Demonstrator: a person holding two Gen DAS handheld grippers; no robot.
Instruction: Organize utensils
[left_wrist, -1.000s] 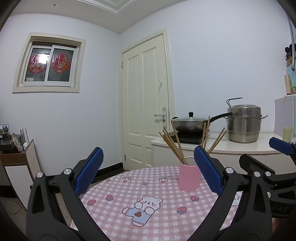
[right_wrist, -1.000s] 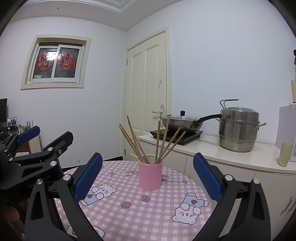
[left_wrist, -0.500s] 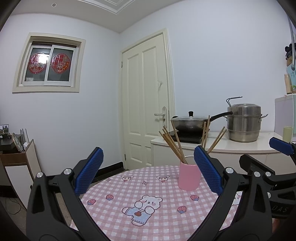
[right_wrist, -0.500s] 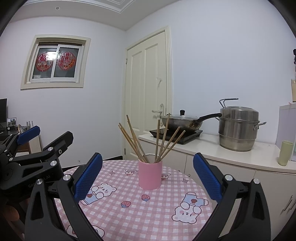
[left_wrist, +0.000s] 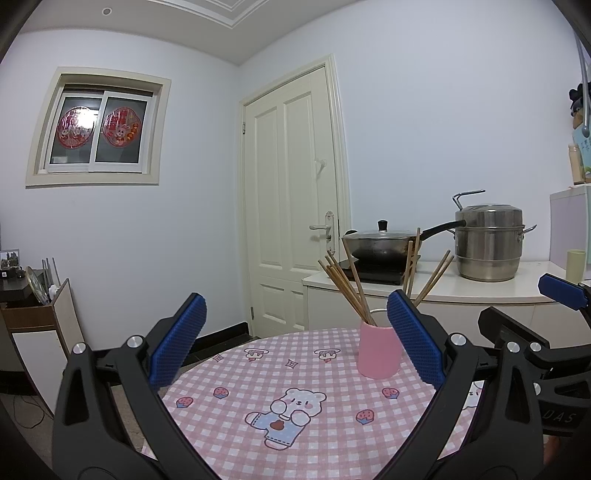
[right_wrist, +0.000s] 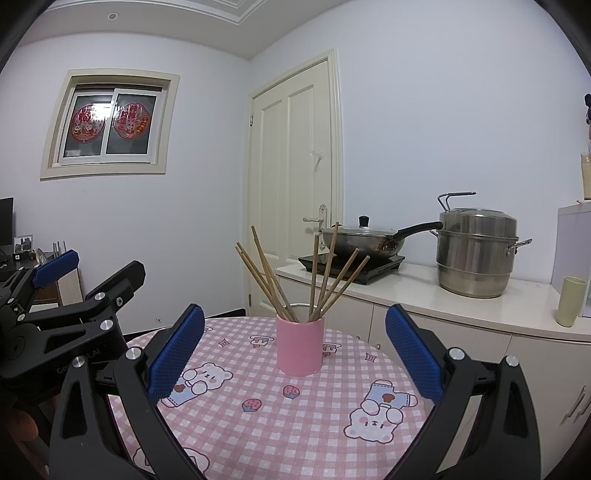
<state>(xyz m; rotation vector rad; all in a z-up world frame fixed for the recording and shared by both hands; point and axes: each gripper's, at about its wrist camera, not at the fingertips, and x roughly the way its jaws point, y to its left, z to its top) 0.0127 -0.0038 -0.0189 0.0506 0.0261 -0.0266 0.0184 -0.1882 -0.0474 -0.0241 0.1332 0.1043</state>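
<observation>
The pink cup (right_wrist: 300, 346) stands upright on the round table (right_wrist: 295, 424) with its pink checked cloth. It holds a fan of wooden chopsticks (right_wrist: 295, 280), leaning left and right.

Right wrist view: the right gripper (right_wrist: 295, 354) has its blue pads spread wide and grips nothing. The cup sits at frame centre, between the pads and beyond them, apart from both. The left gripper (right_wrist: 59, 295) appears at centre left.

Left wrist view: the left gripper (left_wrist: 295, 350) is likewise spread and empty. The cup (left_wrist: 378, 350) lies right of centre, its right edge hidden behind the right-hand pad; contact cannot be judged.
</observation>
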